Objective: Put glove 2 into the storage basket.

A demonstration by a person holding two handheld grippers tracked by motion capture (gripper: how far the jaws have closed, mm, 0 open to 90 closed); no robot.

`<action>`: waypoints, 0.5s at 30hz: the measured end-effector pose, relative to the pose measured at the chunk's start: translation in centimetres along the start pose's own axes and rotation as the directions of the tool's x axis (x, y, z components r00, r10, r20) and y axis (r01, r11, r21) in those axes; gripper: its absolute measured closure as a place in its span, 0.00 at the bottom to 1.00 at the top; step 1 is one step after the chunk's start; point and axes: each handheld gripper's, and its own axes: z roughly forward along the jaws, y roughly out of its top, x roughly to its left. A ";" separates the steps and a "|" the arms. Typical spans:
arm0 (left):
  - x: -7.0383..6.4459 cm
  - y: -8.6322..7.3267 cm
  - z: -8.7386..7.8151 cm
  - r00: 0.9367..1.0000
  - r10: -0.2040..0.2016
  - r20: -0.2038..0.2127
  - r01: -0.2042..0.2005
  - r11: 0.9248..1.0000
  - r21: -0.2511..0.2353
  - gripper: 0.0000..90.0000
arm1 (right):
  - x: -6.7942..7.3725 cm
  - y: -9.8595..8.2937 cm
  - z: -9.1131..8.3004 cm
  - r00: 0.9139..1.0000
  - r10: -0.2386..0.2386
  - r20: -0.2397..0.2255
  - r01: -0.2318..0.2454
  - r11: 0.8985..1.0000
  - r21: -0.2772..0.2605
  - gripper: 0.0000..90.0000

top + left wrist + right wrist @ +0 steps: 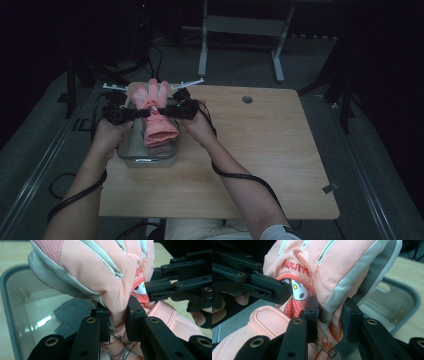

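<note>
Above the clear bin [131, 159], both tongs, left [146, 113] from nine o'clock, right [162, 112] from three, pinch the pink glove [157, 125], keeping it aloft for lowering

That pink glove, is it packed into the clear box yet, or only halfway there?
Halfway, it seems. Done: both the left gripper and right gripper are shut on the pink glove. In hand: it hangs above the clear box, cuff pointing down. Left: lowering it in and letting go.
</note>
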 end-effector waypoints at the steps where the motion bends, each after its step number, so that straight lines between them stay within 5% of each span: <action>1: 0.0 0.0 0.0 1.000 0.000 0.000 0.000 1.000 0.000 0.84 | 0.0 0.0 0.0 1.000 0.000 0.000 0.000 1.000 0.000 0.77; 4: 1.7 -1.3 1.6 0.997 -0.067 0.028 0.067 0.998 0.005 0.84 | -0.5 -0.7 1.7 1.000 0.002 0.019 -0.003 0.999 0.040 0.77; 15: 3.2 -3.3 4.2 0.994 -0.105 -0.002 0.105 0.989 0.100 0.83 | -1.3 -3.1 4.7 0.998 0.029 0.056 -0.037 0.989 0.143 0.76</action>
